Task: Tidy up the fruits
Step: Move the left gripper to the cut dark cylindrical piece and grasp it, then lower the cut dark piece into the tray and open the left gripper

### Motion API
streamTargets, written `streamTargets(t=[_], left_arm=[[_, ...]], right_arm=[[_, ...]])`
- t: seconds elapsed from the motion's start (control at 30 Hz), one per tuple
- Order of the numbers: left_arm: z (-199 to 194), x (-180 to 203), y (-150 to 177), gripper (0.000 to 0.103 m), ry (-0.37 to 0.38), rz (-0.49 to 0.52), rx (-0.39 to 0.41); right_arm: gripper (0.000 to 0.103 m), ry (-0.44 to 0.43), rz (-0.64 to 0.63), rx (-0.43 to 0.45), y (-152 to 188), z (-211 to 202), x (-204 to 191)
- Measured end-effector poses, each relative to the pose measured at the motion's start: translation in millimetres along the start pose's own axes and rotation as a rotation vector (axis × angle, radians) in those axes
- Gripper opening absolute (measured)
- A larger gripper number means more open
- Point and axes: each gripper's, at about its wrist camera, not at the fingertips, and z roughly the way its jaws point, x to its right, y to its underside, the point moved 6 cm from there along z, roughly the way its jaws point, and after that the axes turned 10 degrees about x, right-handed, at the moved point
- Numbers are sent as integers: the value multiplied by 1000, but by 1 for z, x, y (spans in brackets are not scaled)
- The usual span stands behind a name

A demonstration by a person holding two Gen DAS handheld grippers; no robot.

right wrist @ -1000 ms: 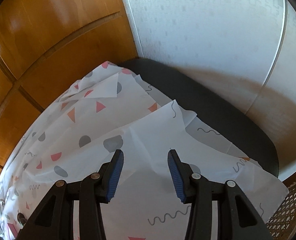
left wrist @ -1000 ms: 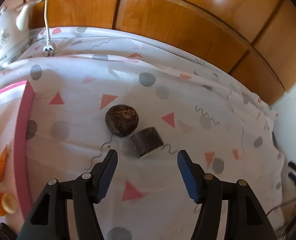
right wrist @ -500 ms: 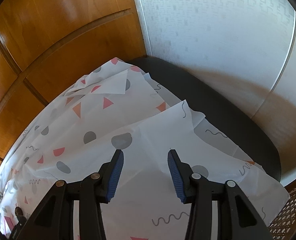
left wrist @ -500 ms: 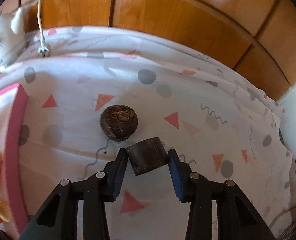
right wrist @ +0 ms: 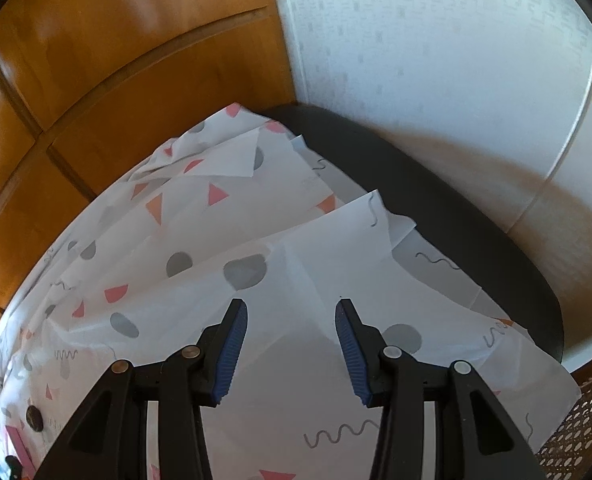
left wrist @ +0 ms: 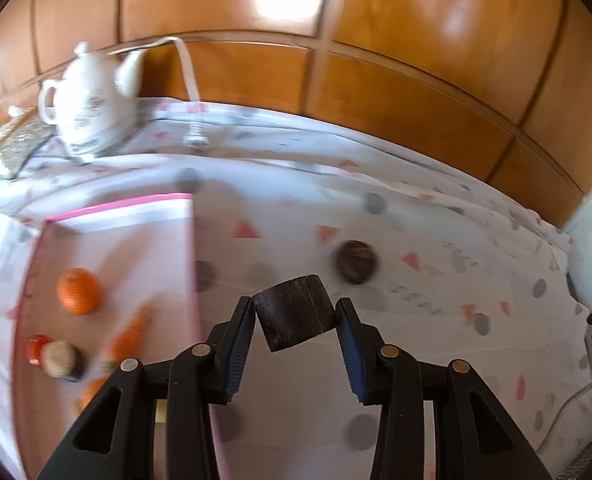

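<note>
1. Left wrist view, change: left gripper (left wrist: pixel 295 318) narrowed within the last second from a wide stance, now clamped on the dark cut piece (left wrist: pixel 294 312), both blue pads (left wrist: pixel 243 342) against its sides.
2. Left wrist view, change: piece lifted off the patterned cloth (left wrist: pixel 416 300) where it lay a second ago beside the dark round fruit (left wrist: pixel 355 255); round fruit left behind on the cloth, now well apart to the right.
3. Left wrist view, meaning: pick apparently complete; carry toward the pink-edged tray (left wrist: pixel 192 248) judged the step in hand.
4. Left wrist view, tray contents: an orange (left wrist: pixel 78 290), a carrot-like piece (left wrist: pixel 128 334) and small blurred items; bare room left in the tray's far half.
5. Left wrist view, edges: raised pink rim between piece and tray floor, to be cleared; white teapot (left wrist: pixel 92 112) and cord well beyond, against the wood panelling.
6. Right wrist view: right gripper (right wrist: pixel 292 320) partly open as before, nothing between its pads, over wrinkled cloth (right wrist: pixel 176 280).
7. Right wrist view, edges: cloth ending on a dark surface (right wrist: pixel 436 208) near the wall; no fruit here.
</note>
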Motion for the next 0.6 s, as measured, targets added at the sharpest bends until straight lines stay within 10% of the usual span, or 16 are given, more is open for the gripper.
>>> streamTargets(t=[0.6], left_arm=[[-32,-138,12,42,-174,-111,30]], right_arm=[[47,15,-52,0,3,-1,-7]])
